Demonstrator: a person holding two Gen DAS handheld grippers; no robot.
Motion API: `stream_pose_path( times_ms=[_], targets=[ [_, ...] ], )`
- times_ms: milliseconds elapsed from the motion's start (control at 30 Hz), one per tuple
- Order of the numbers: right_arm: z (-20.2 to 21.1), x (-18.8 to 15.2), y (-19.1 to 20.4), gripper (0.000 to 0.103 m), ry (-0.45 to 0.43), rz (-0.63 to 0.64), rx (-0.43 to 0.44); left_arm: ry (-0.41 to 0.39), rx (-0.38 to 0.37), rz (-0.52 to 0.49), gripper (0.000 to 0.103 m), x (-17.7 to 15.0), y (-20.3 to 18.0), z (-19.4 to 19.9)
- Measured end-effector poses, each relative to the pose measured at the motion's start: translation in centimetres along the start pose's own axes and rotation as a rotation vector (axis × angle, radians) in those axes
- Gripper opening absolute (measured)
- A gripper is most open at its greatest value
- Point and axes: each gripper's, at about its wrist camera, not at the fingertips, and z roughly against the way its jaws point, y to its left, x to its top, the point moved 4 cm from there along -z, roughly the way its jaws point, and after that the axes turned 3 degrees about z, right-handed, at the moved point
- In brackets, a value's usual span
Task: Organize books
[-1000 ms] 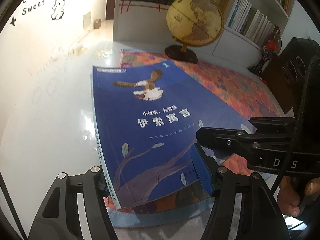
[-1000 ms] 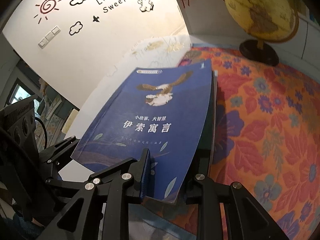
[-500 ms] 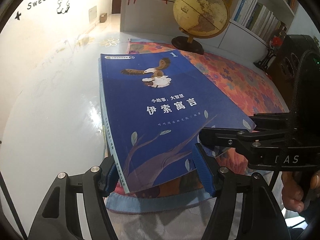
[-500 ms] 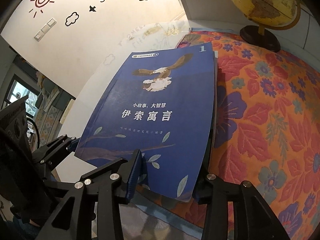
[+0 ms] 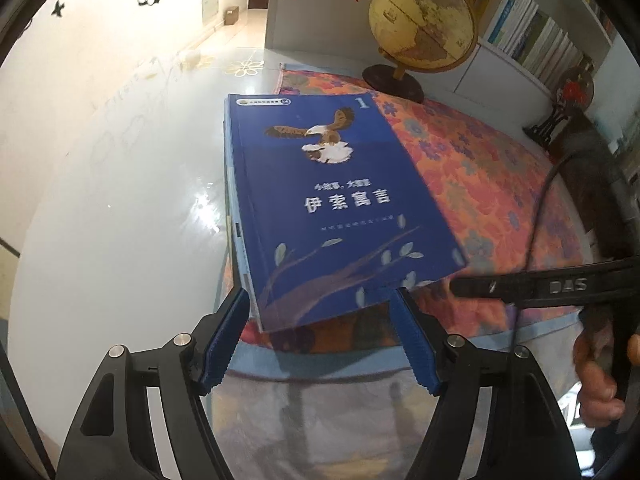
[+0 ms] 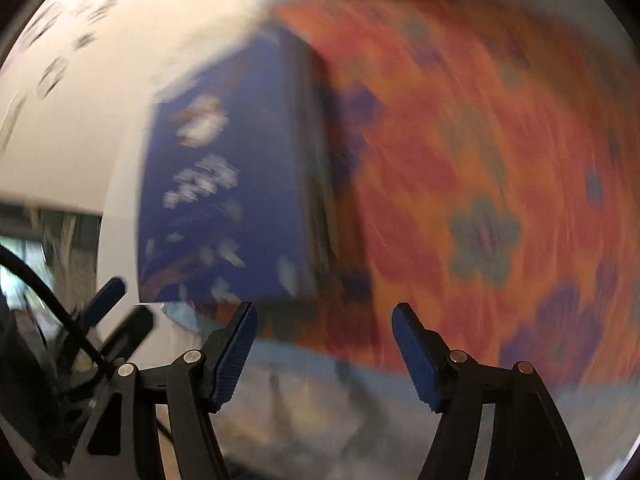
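Observation:
A blue book (image 5: 340, 200) with an eagle on its cover lies flat on top of a stack of books, at the left edge of the flowered carpet (image 5: 492, 184). My left gripper (image 5: 320, 300) hovers over the book's near edge, its jaws opening, with the edge between the blue fingers (image 5: 228, 336) and no pad pressing on it. In the blurred right wrist view the blue book (image 6: 232, 184) sits up and left of my right gripper (image 6: 324, 320), whose jaws are opening with nothing between them. From the left wrist view the right gripper (image 5: 540, 288) shows side-on, held by a hand (image 5: 600, 380).
A globe (image 5: 424, 28) on a dark stand sits at the carpet's far end, before white bookshelves (image 5: 536, 40) full of books. Glossy white floor (image 5: 120, 220) spreads to the left, up to a decorated wall. A red ornament (image 5: 572, 96) and a dark box stand at the right.
The right gripper has let go of the book's near edge, opened wide and swung right. The left jaws have widened. The book now lies flat on the stack.

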Motion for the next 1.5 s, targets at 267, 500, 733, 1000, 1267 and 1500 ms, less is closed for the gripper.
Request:
stream_pose_path(
  times_ms=[267, 500, 733, 1000, 1267, 1500],
  targets=[
    [5.5, -2.0, -2.6, 0.068, -0.151, -0.086, -0.050, -0.058, -0.103, 0.098, 0.071, 1.9, -2.6, 3.6],
    [13.9, -2.6, -1.9, 0.068, -0.476, -0.018, -0.188, -0.122, -0.058, -0.062, 0.076, 1.8, -7.5, 4.8],
    [18.1, -3.9, 0.3, 0.070, -0.680, 0.097, -0.296, -0.164, -0.022, -0.075, 0.076, 2.5, -9.0, 6.3],
    [16.0, -4.9, 0.7, 0.073, -0.612, 0.119, -0.286, -0.111, -0.025, 0.036, 0.076, 1.9, -7.2, 5.0],
    [15.1, -4.7, 1.1, 0.073, -0.597, 0.138, -0.290, -0.108, 0.018, 0.069, 0.076, 1.9, -6.9, 5.1],
    [14.8, -4.7, 1.2, 0.073, -0.583, 0.146, -0.288, -0.108, 0.031, 0.075, 0.076, 2.0, -6.7, 4.9]
  ],
)
